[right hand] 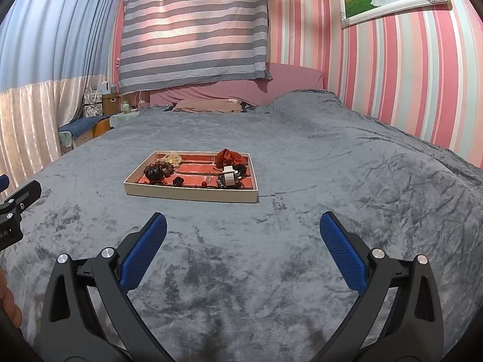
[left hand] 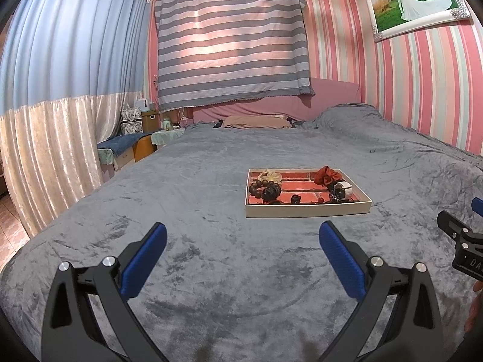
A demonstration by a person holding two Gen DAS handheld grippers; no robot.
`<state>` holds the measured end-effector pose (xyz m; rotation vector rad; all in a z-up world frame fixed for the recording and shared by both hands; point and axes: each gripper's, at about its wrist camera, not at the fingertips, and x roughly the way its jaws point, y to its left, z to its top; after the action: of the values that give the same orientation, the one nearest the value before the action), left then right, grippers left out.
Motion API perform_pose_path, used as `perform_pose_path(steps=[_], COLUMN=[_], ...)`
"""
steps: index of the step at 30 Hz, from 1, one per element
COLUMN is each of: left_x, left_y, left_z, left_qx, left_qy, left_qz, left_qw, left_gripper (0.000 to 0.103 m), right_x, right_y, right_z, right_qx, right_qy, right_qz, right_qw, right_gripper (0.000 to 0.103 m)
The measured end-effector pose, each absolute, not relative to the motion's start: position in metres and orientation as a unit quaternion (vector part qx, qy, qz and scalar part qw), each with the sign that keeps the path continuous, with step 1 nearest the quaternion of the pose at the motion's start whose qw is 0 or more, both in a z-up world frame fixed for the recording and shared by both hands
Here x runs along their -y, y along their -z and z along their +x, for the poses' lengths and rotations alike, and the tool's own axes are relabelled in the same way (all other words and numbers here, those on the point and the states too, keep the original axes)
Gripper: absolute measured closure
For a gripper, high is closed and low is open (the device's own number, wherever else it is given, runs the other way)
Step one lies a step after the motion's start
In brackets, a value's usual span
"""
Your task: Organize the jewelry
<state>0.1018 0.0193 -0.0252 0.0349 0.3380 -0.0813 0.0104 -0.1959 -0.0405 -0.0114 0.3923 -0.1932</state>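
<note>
A shallow white tray (left hand: 308,208) with a red lining lies on the grey bed; it also shows in the right wrist view (right hand: 193,195). It holds a dark bead bracelet (left hand: 265,189), a cream flower piece (left hand: 271,175), a red scrunchie (left hand: 326,175) and a white-strapped watch (left hand: 342,188). The same bracelet (right hand: 157,170), scrunchie (right hand: 231,157) and watch (right hand: 228,178) show in the right wrist view. My left gripper (left hand: 243,233) is open and empty, short of the tray. My right gripper (right hand: 243,224) is open and empty, in front of the tray and to its right.
The grey blanket (left hand: 211,271) covers the whole bed. A pillow (left hand: 256,122) lies at the headboard. A bedside bench and boxes (left hand: 132,141) stand at the left by the curtain. The right gripper's body (left hand: 462,241) shows at the left view's right edge.
</note>
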Motion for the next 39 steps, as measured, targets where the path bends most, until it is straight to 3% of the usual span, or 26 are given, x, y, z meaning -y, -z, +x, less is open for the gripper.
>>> perform_pose_path(steps=[39], left_x=[-0.0215], left_y=[0.0233], left_z=[0.1003], left_qx=[-0.164], left_qy=[0.042], left_qz=[0.025], left_qw=[0.985], left_gripper=[0.005], right_x=[0.1912], right_y=[0.0399], right_z=[0.0125], right_qx=[-0.189], right_qy=[0.092], right_qz=[-0.007], right_qw=[0.978], right_gripper=[0.004])
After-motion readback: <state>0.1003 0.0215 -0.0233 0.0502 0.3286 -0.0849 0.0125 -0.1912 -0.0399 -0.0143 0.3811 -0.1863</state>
